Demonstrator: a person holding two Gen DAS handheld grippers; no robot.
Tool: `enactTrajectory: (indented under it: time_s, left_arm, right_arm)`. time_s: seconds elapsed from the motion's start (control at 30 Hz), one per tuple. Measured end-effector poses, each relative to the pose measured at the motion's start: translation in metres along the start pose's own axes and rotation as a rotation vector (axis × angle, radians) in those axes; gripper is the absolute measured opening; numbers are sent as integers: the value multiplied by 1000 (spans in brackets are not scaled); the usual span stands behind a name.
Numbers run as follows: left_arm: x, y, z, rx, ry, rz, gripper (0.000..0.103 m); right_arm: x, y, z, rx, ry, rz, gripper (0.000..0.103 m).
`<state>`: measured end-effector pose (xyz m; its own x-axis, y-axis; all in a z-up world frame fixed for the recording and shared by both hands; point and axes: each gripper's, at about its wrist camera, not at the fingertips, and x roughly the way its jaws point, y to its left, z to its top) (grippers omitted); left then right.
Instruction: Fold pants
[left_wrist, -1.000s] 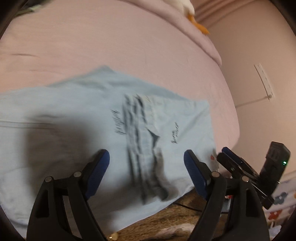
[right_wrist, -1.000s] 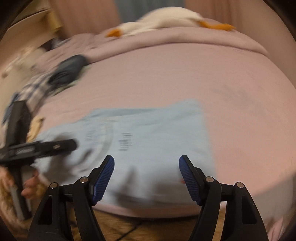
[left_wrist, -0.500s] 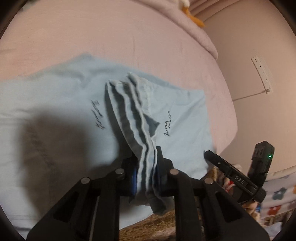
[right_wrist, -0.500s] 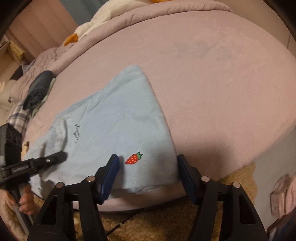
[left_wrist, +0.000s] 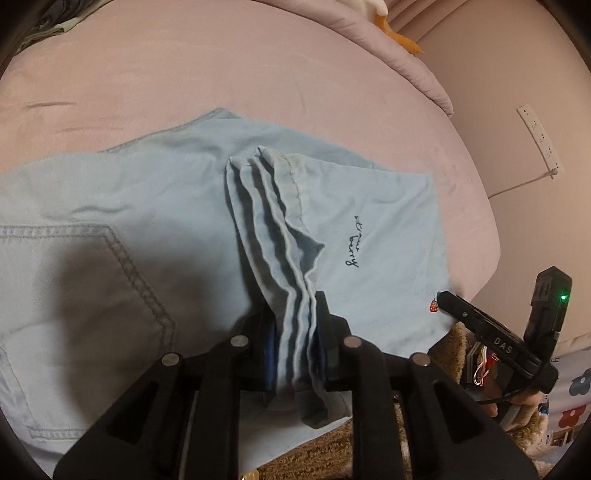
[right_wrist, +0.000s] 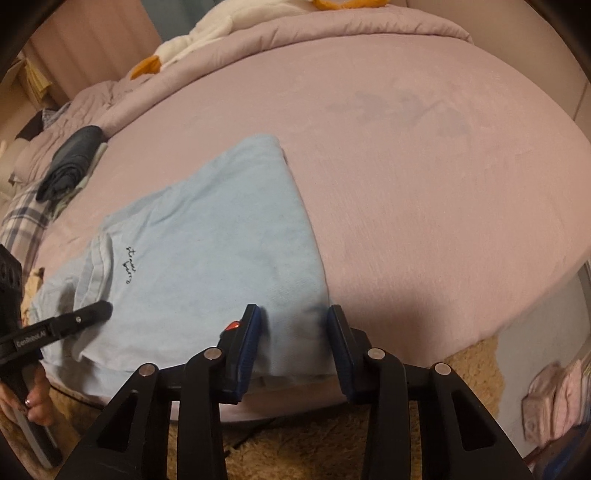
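Light blue pants (left_wrist: 155, 206) lie folded on the pink bed, near its front edge. My left gripper (left_wrist: 295, 347) is shut on the stacked leg hems (left_wrist: 288, 266), which rise in several layers from the jaws. In the right wrist view the pants (right_wrist: 221, 258) reach the bed's edge. My right gripper (right_wrist: 293, 339) is part open, its jaws straddling the front right corner of the pants beside the red strawberry patch (right_wrist: 232, 325). The right gripper also shows in the left wrist view (left_wrist: 441, 295), at the corner.
The pink bed (right_wrist: 424, 166) stretches far and right. A rolled dark garment (right_wrist: 70, 162) and plaid cloth lie at far left. A white and orange plush (right_wrist: 207, 40) rests at the head. A beige shaggy rug (right_wrist: 314, 443) lies below the edge.
My left gripper closed on the leg hems and lifted them. My right gripper moved to the front right corner and narrowed around it.
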<state>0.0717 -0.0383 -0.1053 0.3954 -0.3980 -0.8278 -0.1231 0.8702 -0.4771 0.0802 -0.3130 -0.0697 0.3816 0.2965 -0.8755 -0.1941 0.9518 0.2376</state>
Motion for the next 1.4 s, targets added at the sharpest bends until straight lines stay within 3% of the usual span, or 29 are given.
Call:
enactTrajectory:
  time_s: [0.1, 0.37, 0.67, 1.07, 1.3, 1.4]
  left_arm:
    - [-4, -5, 1, 23, -25, 61, 16]
    - [0, 9, -1, -19, -22, 20, 17]
    - [1, 4, -6, -3, -44, 51, 18]
    - [-1, 4, -27, -25, -187, 58, 18]
    - [-10, 19, -29, -125, -173, -16, 17]
    - [-25, 11, -37, -109, -190, 10, 26]
  right_arm:
    - [0, 1, 4, 8, 3, 6, 39]
    - [2, 3, -1, -8, -7, -11, 37]
    - [4, 0, -4, -2, -32, 1, 37]
    - [1, -3, -13, -33, -105, 18, 37]
    - [-1, -2, -14, -31, -111, 8, 37]
    - [-4, -1, -11, -15, -96, 2, 37]
